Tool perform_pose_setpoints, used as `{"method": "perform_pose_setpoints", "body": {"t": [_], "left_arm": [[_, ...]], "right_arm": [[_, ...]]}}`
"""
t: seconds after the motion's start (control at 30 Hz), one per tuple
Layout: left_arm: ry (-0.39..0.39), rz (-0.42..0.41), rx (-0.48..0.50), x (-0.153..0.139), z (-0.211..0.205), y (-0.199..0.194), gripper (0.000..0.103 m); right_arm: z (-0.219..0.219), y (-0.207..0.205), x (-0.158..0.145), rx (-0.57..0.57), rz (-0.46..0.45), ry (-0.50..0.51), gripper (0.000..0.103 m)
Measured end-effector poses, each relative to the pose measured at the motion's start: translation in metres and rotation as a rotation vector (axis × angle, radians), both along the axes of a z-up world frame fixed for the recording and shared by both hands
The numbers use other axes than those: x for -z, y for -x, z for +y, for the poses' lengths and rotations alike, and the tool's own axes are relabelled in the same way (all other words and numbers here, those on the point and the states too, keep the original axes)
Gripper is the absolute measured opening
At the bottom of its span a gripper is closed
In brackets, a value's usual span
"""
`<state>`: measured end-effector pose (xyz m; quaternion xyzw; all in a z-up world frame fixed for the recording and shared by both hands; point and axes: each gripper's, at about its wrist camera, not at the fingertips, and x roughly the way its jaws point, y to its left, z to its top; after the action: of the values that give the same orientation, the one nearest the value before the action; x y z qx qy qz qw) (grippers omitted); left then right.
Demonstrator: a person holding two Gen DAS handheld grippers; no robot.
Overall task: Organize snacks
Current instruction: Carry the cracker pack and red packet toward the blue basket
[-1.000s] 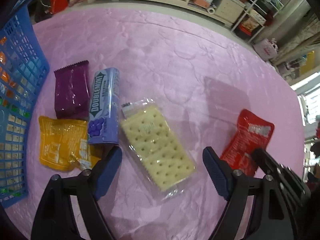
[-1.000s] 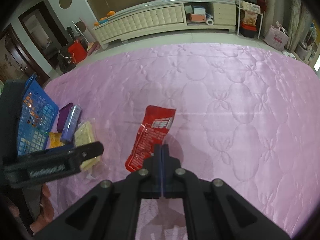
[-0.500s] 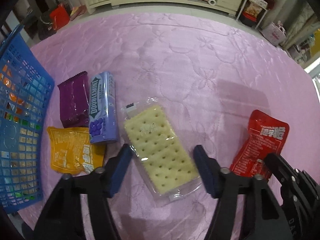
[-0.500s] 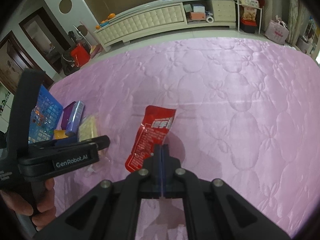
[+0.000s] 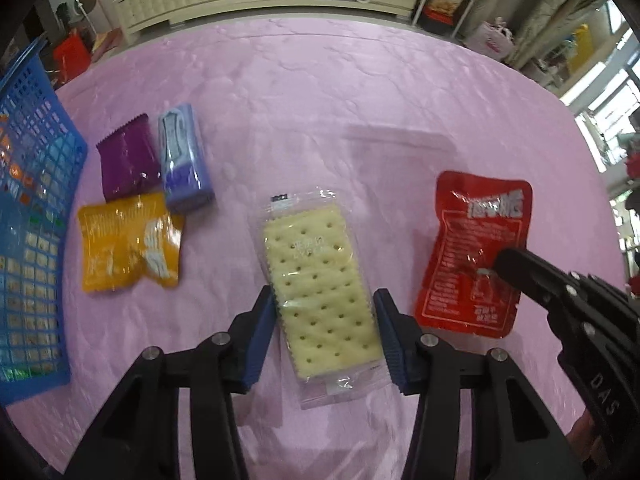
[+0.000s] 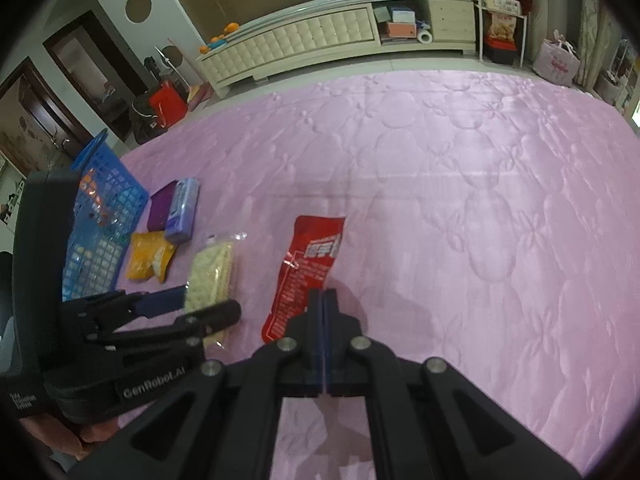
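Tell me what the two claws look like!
Both claws are black plastic frames with silver bolts. The left claw has two fingers with ribbed blue pads. White letters on its body read GenRobot.AI. The right claw has thin blue pads too. No cables or sleeves show.

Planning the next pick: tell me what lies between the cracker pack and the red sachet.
Only bare pink quilt between cracker pack and red sachet, seen in the left wrist view.

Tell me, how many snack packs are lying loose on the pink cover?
5: a purple pack and lavender gum pack beside the blue basket, a yellow pouch below them, crackers in the middle, a red pouch at right. The basket may hide more.
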<state>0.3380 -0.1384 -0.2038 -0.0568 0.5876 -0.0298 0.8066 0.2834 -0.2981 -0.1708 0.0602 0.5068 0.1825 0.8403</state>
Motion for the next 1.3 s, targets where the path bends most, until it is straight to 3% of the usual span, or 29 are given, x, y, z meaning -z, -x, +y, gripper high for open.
{"method": "perform_pose_setpoints", "body": {"t": [0.27, 0.67, 0.8, 1.03, 1.3], "left_arm": [[0.039, -0.083, 0.039, -0.031, 0.008, 0.035, 0.046], [0.09, -0.232, 0.017, -0.092, 0.07, 0.088, 0.046], [0.101, -0.314, 0.008, -0.11, 0.097, 0.106, 0.046], [0.086, -0.39, -0.011, -0.142, 0.146, 0.138, 0.046], [0.099, -0.411, -0.035, -0.16, 0.207, 0.162, 0.046]], "right_arm": [[0.009, 0.029, -0.032, -0.01, -0.031, 0.011, 0.002], [0.042, 0.074, -0.093, -0.038, -0.126, 0.053, 0.002], [0.065, 0.087, -0.116, -0.062, -0.167, 0.066, 0.002], [0.117, 0.1, -0.149, -0.122, -0.236, 0.096, 0.003], [0.188, 0.108, -0.166, -0.198, -0.278, 0.132, 0.002]]}}
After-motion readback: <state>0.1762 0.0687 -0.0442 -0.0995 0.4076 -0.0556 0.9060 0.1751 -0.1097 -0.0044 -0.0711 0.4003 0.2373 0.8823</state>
